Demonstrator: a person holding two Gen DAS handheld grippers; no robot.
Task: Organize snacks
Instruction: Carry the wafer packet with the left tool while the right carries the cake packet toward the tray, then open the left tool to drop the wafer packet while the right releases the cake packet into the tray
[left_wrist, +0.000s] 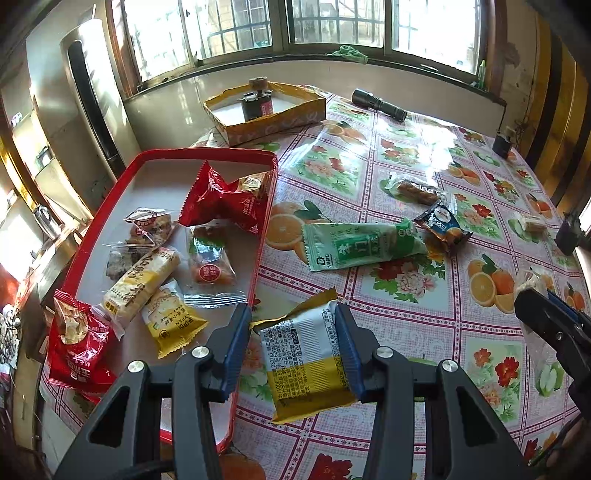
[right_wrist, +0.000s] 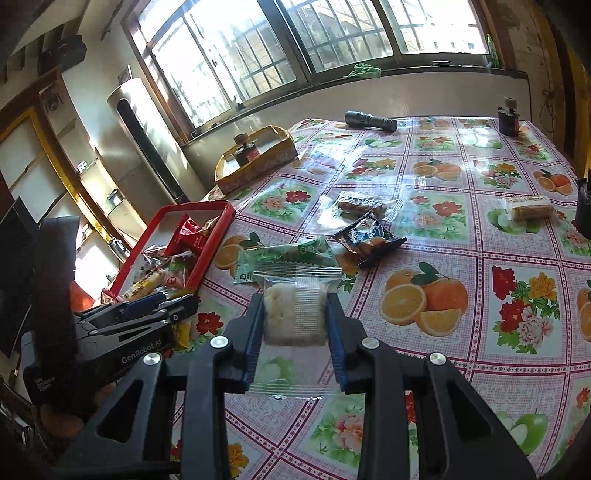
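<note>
The yellow and white snack packet (left_wrist: 308, 363) is sitting clamped between the fingers of the left gripper (left_wrist: 293, 345), its long axis running forward along them and its torn-looking gold end pointing away and a little left, toward the red tray (left_wrist: 264, 206) just left of the left finger. The right gripper (right_wrist: 295, 328) is likewise gripping a clear packet (right_wrist: 295, 308) holding a pale cake, pinched on both sides, its long axis also lying along the fingers with one crimped seam pointing ahead and the other trailing back. Both packets appear to be riding above the worktop (right_wrist: 461, 369) rather than resting on it, though the contact is hard to judge. The job is looking partly done: several packets are already lying in the tray, among them a big red bag (left_wrist: 225, 199) and a long yellow bar (left_wrist: 142, 282). Ahead of the fingers, still loose on the flowered cloth, are a green packet (left_wrist: 364, 242), a dark blue packet (left_wrist: 443, 225), a clear-wrapped brown bar (left_wrist: 413, 190) and, off to the right, a pale wrapped roll (right_wrist: 528, 210). So I judge four loose snacks are waiting, plus the two in hand.
</note>
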